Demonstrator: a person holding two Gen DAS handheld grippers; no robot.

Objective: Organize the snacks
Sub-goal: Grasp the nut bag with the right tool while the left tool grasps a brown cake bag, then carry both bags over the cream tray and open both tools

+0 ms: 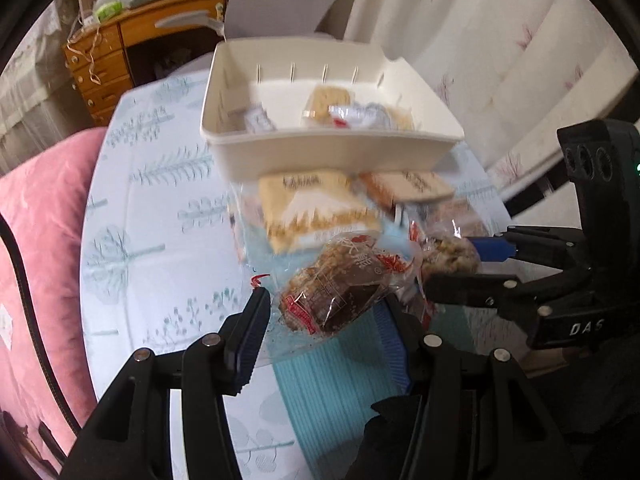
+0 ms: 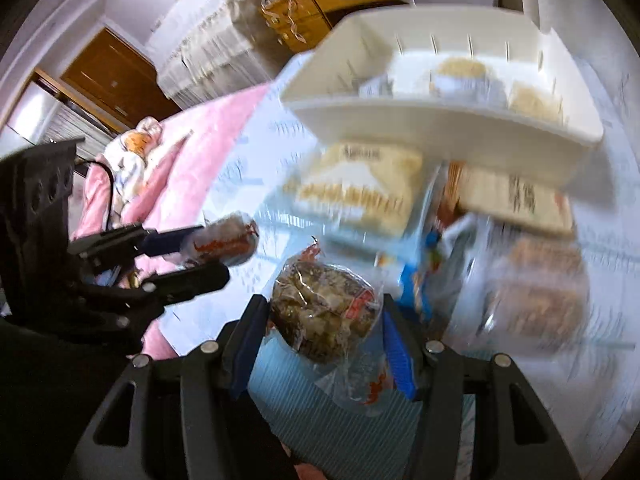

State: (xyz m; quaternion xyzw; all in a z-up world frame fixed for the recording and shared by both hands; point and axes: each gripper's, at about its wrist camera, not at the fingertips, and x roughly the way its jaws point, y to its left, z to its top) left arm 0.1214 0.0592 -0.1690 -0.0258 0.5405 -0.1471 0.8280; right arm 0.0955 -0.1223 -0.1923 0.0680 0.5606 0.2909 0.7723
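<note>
Currently, I read my left gripper (image 1: 326,320) with its jaws pinching a dark brown snack cake in a clear wrapper with red print (image 1: 336,292), lifted off the surface. My right gripper (image 2: 326,336) has its jaws clamped on a lumpy brown-grey snack in a clear wrapper with red print (image 2: 320,312), likewise raised. In the left wrist view the right gripper enters from the right edge, its snack just beside the one I hold in the left.

Below both grippers lies a pale blue ribbed mat (image 1: 332,384) on a white desk cloth printed with pale teal trees (image 1: 152,200). Further out, several packets lie loose on the cloth: a pale yellow wafer packet (image 1: 316,208) and a tan cracker packet (image 1: 408,188), both near the front wall of a cream rectangular plastic bin (image 1: 320,152). The bin already contains a few wrapped snacks. A pink quilt (image 1: 44,248) borders the desk on the left.
</note>
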